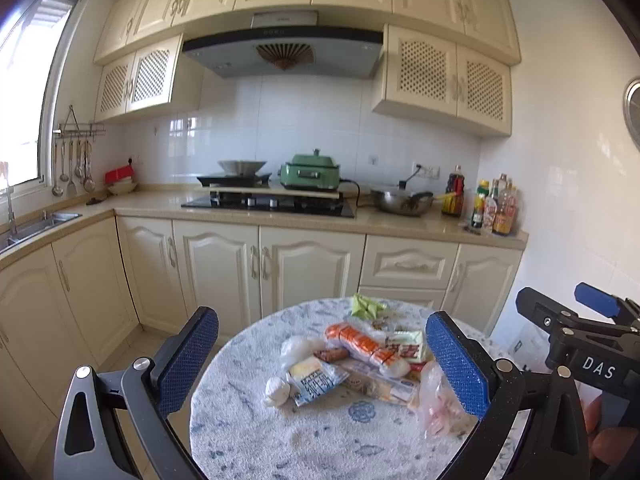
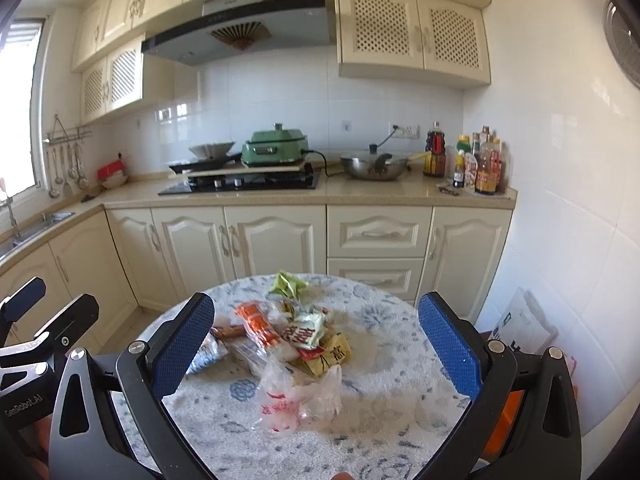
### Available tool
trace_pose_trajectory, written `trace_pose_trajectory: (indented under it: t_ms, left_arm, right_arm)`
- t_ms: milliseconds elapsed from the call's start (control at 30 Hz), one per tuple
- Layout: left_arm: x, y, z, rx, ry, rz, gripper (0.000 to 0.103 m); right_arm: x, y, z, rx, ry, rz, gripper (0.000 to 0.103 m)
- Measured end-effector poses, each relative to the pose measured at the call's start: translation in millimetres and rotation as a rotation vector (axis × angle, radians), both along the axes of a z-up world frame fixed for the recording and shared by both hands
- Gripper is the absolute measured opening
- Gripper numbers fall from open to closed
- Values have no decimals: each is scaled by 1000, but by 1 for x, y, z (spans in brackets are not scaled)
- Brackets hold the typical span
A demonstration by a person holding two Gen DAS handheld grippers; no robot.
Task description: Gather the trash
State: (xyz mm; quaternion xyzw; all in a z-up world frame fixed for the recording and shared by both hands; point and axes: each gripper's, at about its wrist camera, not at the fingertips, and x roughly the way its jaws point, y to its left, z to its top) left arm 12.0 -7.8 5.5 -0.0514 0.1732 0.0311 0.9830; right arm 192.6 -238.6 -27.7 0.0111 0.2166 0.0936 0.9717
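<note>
Crumpled plastic wrappers (image 2: pixel 288 332) lie heaped on our round mottled tabletop (image 2: pixel 392 360); both jaws stand wide open, empty. Thin clear bag (image 2: pixel 296 400) could slip when pinched.

- "DAS" in white letters stands on a black plate of the right tool (image 1: pixel 576 344), seen to the right of the left tool in the left wrist view.
- "GenRobot.AI" runs in pale letters along the black body of the left tool (image 2: pixel 24 360), at the left edge of the right wrist view.
- A white and blue packet (image 1: pixel 316 384) on the tabletop, between the left tool's fingers, bears large blue Chinese characters, too blurred to read.
- A green-white wrapper (image 2: pixel 306 330) ahead of the right tool carries red Chinese characters, unreadable.
- Bottle labels (image 2: pixel 486 178) on the far counter are too small to read.
</note>
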Motion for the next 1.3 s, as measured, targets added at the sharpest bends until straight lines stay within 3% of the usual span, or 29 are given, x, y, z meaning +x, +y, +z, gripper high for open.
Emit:
trace_pose_trajectory:
  t_ms: [300,500,733,867,1067,1300]
  left_arm:
    - [46,6,-35,1,153,8,102]
    - [72,9,-57,-8,266,8,102]
    - [95,11,-80,-15,332,8,102]
    - [105,20,-96,-28,350,15,102]
    - [115,27,-106,-40,371,23,102]
    - [117,47,-115,-44,375,74,102]
  right_arm:
    - [39,-6,-64,-20,179,6,101]
    - [56,3,-111,1,321,85,95]
    - [75,25,-148,-19,431,135,95]
    - [84,28,-170,-11,498,158,86]
    - [83,35,-184,7,531,224,77]
    - [70,29,-182,62,502,256,61]
